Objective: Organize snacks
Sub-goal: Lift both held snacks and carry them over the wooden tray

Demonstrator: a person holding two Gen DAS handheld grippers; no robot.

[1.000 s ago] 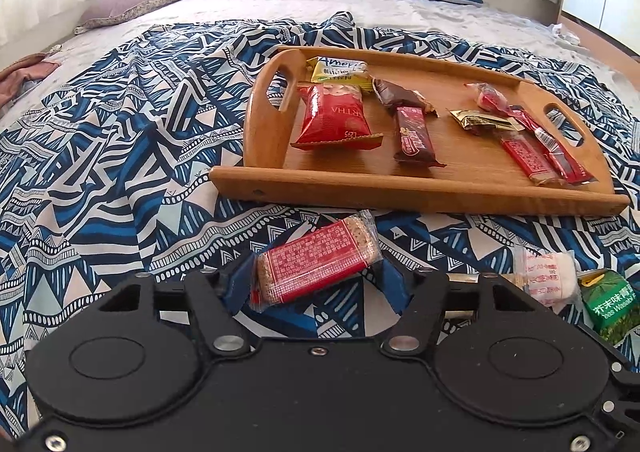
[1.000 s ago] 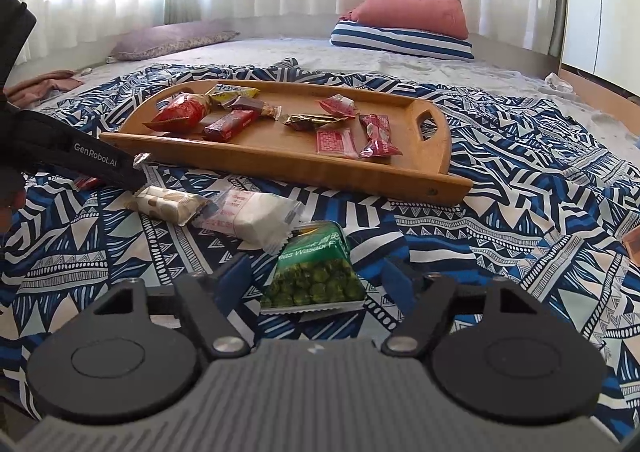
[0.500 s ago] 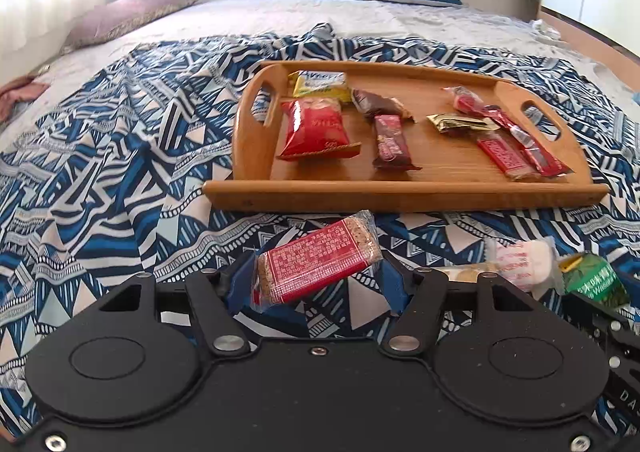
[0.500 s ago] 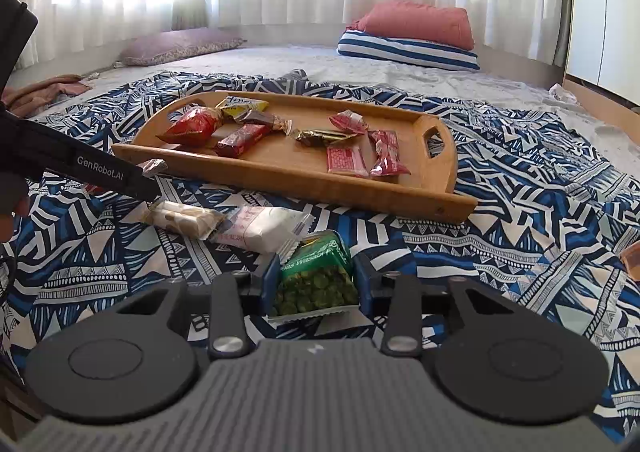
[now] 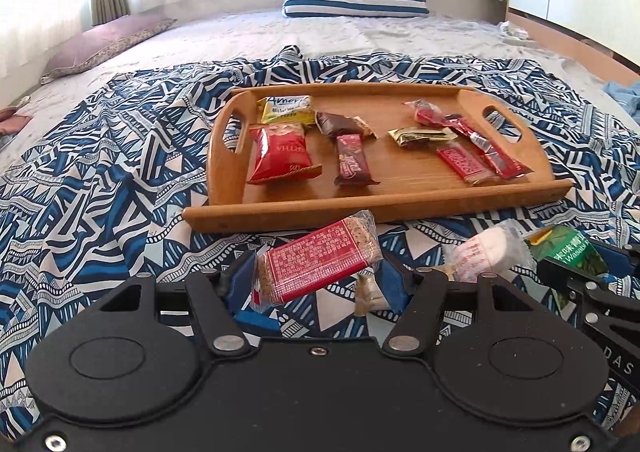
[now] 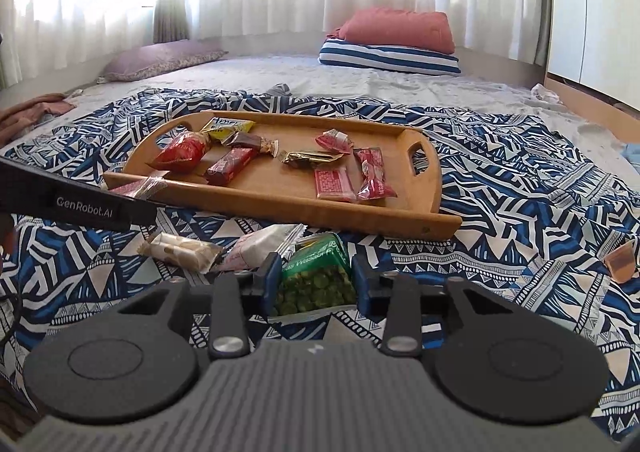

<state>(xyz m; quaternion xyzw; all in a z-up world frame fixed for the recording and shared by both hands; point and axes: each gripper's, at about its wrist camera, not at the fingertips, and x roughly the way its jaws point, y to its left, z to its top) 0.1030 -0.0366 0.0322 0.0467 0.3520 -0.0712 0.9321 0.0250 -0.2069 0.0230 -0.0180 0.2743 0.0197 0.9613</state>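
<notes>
The left tool [image 5: 318, 278] is clamped on a red biscuit bar [image 5: 318, 262], held clear of the bed just short of the wooden tray [image 5: 400, 208]. The right tool [image 6: 314, 278] is clamped on a green wasabi pea packet [image 6: 318, 278] down on the patterned blanket [image 6: 520, 212]. Both wrappers are crinkly, slippery film: I'd grip mid-body, lift over the tray's smooth raised rim, and lay them flat beside the other packets.

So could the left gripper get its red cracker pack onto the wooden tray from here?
Probably yes: the left gripper holds the red cracker pack clear of the blanket, and the wooden tray lies just ahead, its low near rim unobstructed.
</notes>
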